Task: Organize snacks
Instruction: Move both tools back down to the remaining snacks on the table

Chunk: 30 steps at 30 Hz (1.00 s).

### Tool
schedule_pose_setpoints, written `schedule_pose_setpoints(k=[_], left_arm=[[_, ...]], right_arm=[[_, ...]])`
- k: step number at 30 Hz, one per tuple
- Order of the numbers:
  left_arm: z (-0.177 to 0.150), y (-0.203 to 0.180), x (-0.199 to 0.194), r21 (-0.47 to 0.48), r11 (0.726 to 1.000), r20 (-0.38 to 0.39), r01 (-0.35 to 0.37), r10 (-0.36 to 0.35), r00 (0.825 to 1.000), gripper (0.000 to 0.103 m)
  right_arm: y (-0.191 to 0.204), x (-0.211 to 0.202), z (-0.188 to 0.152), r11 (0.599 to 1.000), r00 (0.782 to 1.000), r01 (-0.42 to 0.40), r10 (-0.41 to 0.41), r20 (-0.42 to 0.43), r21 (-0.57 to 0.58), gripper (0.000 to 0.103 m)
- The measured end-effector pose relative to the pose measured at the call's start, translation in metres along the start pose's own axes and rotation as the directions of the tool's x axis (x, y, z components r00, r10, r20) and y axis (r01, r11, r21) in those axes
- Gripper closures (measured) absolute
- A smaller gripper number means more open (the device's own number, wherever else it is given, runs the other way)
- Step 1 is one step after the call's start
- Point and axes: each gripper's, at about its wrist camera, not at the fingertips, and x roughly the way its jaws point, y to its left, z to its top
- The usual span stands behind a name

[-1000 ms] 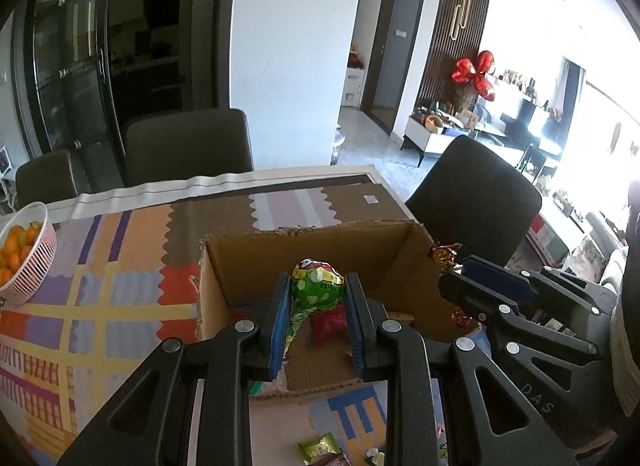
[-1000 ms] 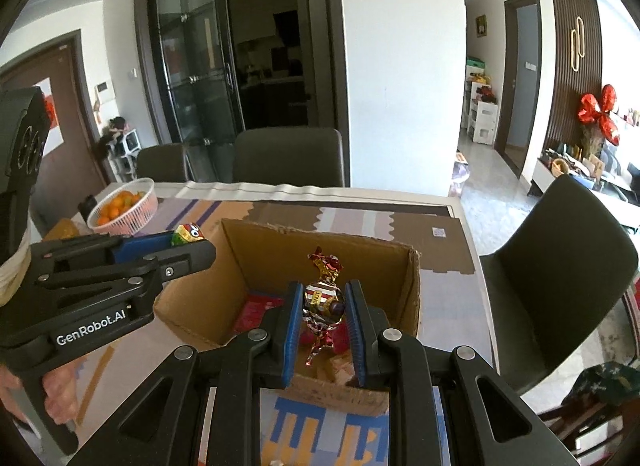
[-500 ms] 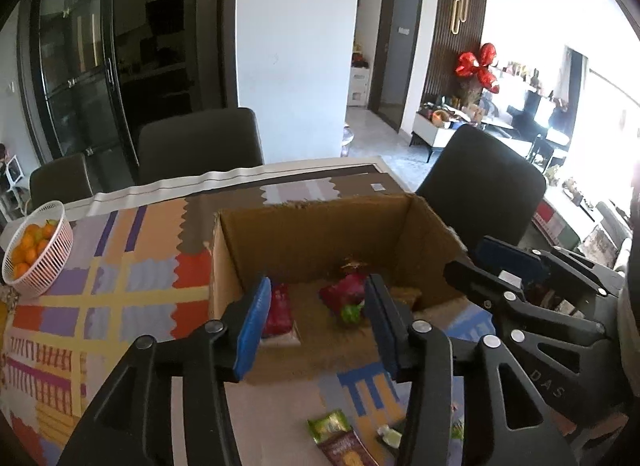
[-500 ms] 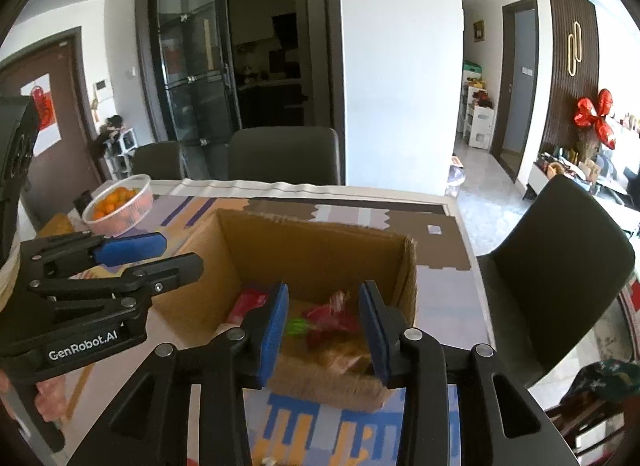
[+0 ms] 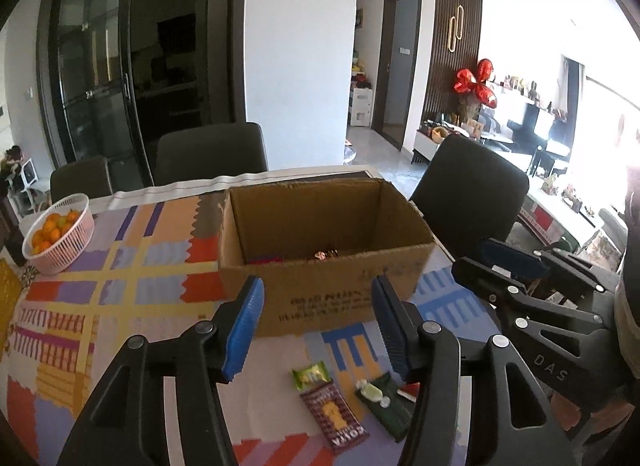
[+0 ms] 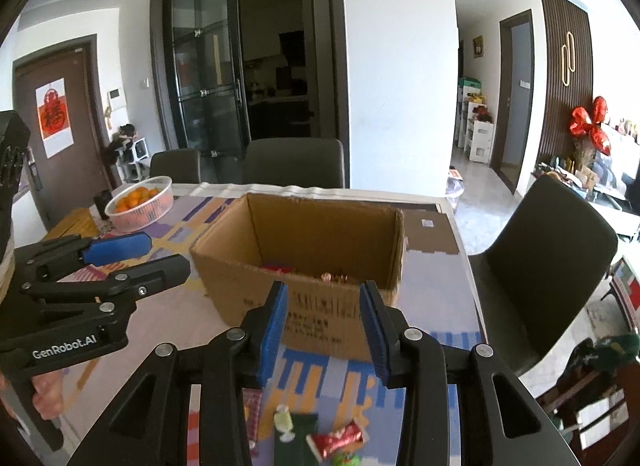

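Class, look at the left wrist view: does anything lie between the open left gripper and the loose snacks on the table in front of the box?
Nothing visible does. The left gripper is open and empty above the brown snack packet and green wrapper, which lie uncovered on the tablecloth before the cardboard box.

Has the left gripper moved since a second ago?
Yes. The left gripper has pulled back toward the person from over the brown cardboard box, jaws now open and empty before its near wall.

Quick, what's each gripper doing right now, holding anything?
Left gripper: jaws open, holding nothing.
Right gripper: jaws open, holding nothing.
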Motion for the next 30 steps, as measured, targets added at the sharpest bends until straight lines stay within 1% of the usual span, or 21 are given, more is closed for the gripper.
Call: schedule_pose_setpoints(k=[3, 8, 18, 25, 30], left_arm=[[-0.012, -0.004, -0.008, -0.008, 1.000, 0.000, -0.005, 0.005, 1.000, 0.045], [-0.034, -0.009, -0.013, -0.036, 0.999, -0.024, -0.008, 0.007, 1.000, 0.045], [-0.075, -0.016, -0.003, -0.062, 0.998, -0.113, -0.011, 0.004, 0.994, 0.045], [-0.104, -0.022, 0.009, -0.080, 0.997, -0.198, -0.002, -0.014, 0.980, 0.045], [-0.121, -0.026, 0.020, -0.087, 0.996, -0.251, 0.000, -0.022, 0.968, 0.045]], right_arm=[[-0.001, -0.009, -0.012, 1.000, 1.000, -0.015, 0.015, -0.004, 0.022, 0.065], [-0.002, -0.019, -0.032, 0.999, 1.000, -0.020, 0.020, -0.020, 0.041, 0.065], [-0.009, -0.022, -0.071, 0.998, 0.996, 0.013, -0.009, -0.083, 0.056, 0.065], [-0.014, -0.018, -0.097, 0.997, 0.990, 0.011, 0.000, -0.141, 0.077, 0.065], [-0.016, -0.011, -0.118, 0.995, 0.980, 0.013, 0.006, -0.200, 0.096, 0.065]])
